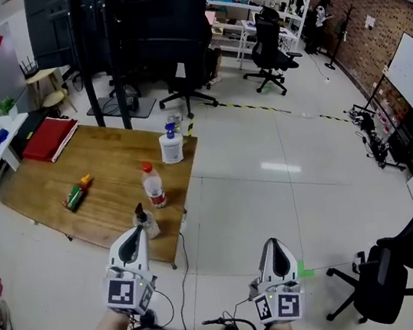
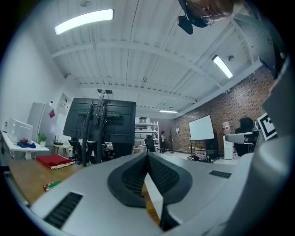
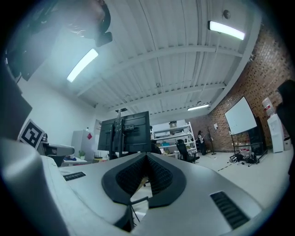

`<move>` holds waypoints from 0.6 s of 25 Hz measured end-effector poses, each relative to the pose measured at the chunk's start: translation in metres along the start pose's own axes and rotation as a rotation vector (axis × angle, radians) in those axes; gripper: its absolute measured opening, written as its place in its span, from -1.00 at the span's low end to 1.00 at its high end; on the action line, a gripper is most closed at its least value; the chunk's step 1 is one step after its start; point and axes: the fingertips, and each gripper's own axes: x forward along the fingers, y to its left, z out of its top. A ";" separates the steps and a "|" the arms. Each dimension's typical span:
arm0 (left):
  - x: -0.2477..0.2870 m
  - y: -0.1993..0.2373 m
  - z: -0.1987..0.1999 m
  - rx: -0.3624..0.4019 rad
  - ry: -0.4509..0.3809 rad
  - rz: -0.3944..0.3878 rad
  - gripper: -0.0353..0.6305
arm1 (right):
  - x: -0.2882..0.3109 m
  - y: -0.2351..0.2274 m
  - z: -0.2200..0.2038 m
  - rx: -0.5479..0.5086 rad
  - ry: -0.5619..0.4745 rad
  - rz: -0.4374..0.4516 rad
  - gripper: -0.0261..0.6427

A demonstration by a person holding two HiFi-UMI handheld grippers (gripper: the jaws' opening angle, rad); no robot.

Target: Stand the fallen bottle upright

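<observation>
A green bottle with an orange cap [image 1: 77, 194] lies on its side on the left part of the wooden table [image 1: 106, 168]; in the left gripper view the green bottle [image 2: 50, 185] shows low at the left. My left gripper [image 1: 134, 235] hangs at the table's near edge, well short of the fallen bottle, its jaws shut on nothing; the left gripper [image 2: 148, 155] points level across the room. My right gripper [image 1: 272, 244] is over the bare floor to the right of the table, also shut and empty; the right gripper [image 3: 146, 156] points slightly upward.
On the table stand a clear bottle with a red cap [image 1: 153, 184], a white jug with a blue top [image 1: 171, 144] and a small dark-topped bottle [image 1: 146, 223] by the near edge. A red folder [image 1: 48, 137] lies at the far left. Office chairs [image 1: 385, 283] and cables [image 1: 216, 323] are on the floor.
</observation>
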 end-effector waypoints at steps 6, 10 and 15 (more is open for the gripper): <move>-0.012 0.116 -0.004 -0.021 0.008 -0.032 -0.81 | 0.032 0.105 -0.007 -0.025 0.004 -0.055 -0.87; -0.030 0.181 -0.003 -0.036 0.011 -0.058 -0.81 | 0.041 0.172 -0.001 -0.039 -0.015 -0.083 -0.87; -0.054 0.248 -0.004 -0.032 0.005 -0.106 -0.81 | 0.042 0.235 -0.008 -0.072 -0.030 -0.154 -0.87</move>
